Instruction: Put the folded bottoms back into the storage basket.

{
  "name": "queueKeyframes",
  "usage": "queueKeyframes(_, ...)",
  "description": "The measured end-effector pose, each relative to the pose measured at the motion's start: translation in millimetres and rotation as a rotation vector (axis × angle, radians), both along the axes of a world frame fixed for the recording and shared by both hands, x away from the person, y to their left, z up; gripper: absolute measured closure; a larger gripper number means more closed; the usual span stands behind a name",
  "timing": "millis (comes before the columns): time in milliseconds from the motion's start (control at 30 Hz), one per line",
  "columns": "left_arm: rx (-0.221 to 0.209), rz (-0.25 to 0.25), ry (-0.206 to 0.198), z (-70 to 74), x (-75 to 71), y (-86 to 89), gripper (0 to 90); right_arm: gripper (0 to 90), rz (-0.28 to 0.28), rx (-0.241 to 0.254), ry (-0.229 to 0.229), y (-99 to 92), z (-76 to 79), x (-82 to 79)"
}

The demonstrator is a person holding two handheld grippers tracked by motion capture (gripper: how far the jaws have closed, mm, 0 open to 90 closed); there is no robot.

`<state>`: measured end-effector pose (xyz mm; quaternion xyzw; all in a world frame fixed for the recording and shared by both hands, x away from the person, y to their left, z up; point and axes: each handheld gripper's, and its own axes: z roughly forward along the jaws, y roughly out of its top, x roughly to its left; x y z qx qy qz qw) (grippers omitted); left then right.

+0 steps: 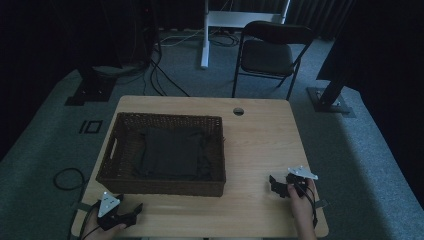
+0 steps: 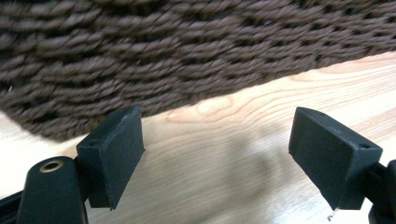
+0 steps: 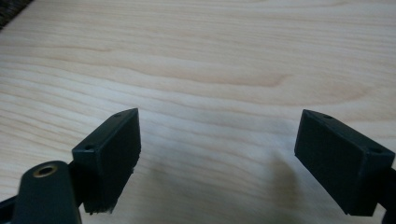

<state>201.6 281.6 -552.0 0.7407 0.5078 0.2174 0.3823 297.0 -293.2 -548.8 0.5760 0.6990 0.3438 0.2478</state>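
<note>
A dark brown wicker basket [image 1: 120,150] stands on the left half of the wooden table [image 1: 260,150], with a folded dark cloth [image 1: 170,152] lying inside it. My left gripper [image 1: 134,210] rests near the table's front left corner, just in front of the basket, open with nothing between its jaws. In the left gripper view that gripper [image 2: 217,154] faces the woven basket wall [image 2: 187,51] close up. My right gripper [image 1: 275,184] sits near the front right edge, open and empty. In the right gripper view this gripper [image 3: 219,158] hovers over bare wood.
A round cable hole [image 1: 238,111] sits near the table's far edge. A black folding chair [image 1: 270,52] stands beyond the table, next to a white desk leg [image 1: 204,35]. Cables [image 1: 67,177] lie on the grey carpet at the left.
</note>
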Motion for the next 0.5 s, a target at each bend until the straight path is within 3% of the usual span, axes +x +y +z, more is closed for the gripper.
queueKeyframes(100, 0.029, 0.005, 0.016, -3.1, 0.2, 0.6, 18.6, 14.2, -0.014, -0.011, 0.006, -4.1, -2.0, -3.2)
queueKeyframes(300, 0.033, 0.030, 0.010, -3.1, 0.4, 1.5, 18.6, 14.2, -0.032, -0.023, 0.023, -9.5, -2.8, -7.6)
queueKeyframes(333, 0.040, 0.027, 0.002, -4.5, -0.1, 1.2, 18.4, 14.0, -0.040, -0.050, 0.053, -13.3, -4.2, -11.0)
queueKeyframes(500, 0.073, 0.048, -0.023, -7.5, -0.3, 0.3, 16.8, 14.0, -0.045, -0.049, 0.054, -13.7, -4.3, -16.1)
